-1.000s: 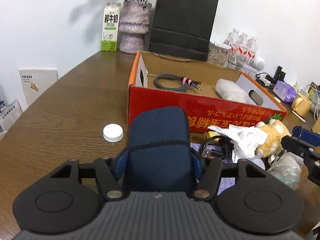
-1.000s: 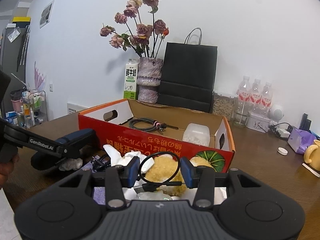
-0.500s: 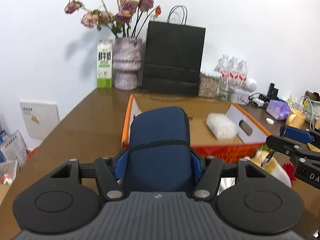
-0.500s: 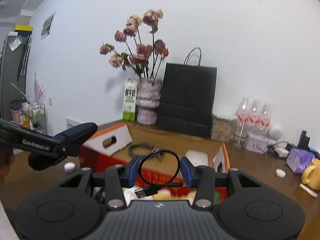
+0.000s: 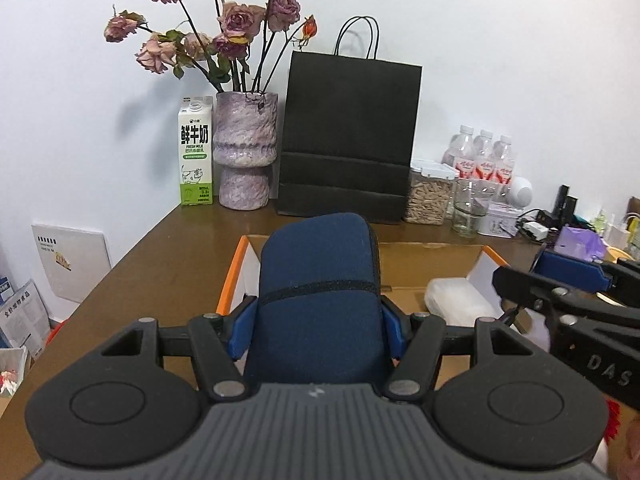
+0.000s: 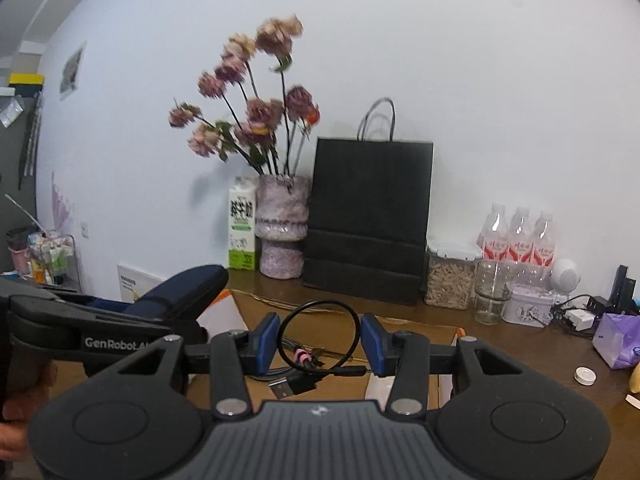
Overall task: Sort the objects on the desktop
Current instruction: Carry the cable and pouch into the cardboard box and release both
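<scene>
The left gripper (image 5: pixel 318 334) pinches a navy case (image 5: pixel 318 300), soft-looking, rounded at the top and banded by a dark seam; its blue pads press on both sides, and the case hides most of what lies behind it. Its lower end is covered by the gripper's ribbed grey body. The right gripper (image 6: pixel 320 344) holds a thin black cable (image 6: pixel 320 332) bent into a loop that spans the gap between the blue pads, with a USB plug hanging at the bottom; whether both pads truly press on the loop is hard to make out, though it hangs there without other support. Both things hang over an open cardboard box (image 5: pixel 432 246) with orange edges, whose floor is largely hidden. Inside it a whitish, frosted packet (image 5: pixel 456 300) shows at the right, and in the right wrist view a second coiled cable (image 6: pixel 300 360) with a pink tie is half hidden behind the loop. Behind the box stand a matte black paper bag (image 5: pixel 348 140), a mottled purple vase (image 5: pixel 245 148) of dried roses and a milk carton (image 5: pixel 195 152). The right wrist view is blurred.
</scene>
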Demonstrator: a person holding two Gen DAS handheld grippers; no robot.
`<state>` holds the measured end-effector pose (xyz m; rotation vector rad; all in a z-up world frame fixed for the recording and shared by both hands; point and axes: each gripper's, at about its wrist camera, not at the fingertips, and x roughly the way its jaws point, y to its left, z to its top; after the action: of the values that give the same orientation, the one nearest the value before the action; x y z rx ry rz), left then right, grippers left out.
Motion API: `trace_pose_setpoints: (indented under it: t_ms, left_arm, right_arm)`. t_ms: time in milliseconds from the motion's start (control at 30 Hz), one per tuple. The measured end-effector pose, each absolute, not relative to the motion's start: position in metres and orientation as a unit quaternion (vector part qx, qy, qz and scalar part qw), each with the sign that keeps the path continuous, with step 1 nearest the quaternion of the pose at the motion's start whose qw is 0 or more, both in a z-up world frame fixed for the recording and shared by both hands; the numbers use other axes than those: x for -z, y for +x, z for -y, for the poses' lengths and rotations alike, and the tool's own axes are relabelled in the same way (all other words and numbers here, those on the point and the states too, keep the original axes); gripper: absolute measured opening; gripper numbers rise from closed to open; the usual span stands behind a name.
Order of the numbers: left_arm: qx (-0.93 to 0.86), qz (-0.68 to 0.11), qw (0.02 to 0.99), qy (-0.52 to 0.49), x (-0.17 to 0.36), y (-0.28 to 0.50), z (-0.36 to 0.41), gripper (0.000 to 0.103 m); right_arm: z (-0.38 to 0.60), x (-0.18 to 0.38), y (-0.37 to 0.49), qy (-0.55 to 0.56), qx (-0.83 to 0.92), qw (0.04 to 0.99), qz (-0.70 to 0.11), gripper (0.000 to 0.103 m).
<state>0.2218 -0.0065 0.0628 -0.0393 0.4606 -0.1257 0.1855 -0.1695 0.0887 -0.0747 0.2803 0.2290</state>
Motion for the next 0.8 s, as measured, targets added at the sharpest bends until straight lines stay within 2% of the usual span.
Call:
trace_pose_setpoints:
  t_ms: [333,800]
  left_arm:
    - [0.030,-0.253,0.967,0.011,-0.034,0.271,0.022,0.063]
    - [-0.003,-0.290,0.955,0.062,-0.009,0.279,0.034,0.063]
  right_arm:
    - [0.179,-0.054,0.241,-0.003,-0.123,0.974,-0.189,0.043]
    - [0.182,-0.037,0.244,0.001,-0.112,0.968,-0.224,0.043]
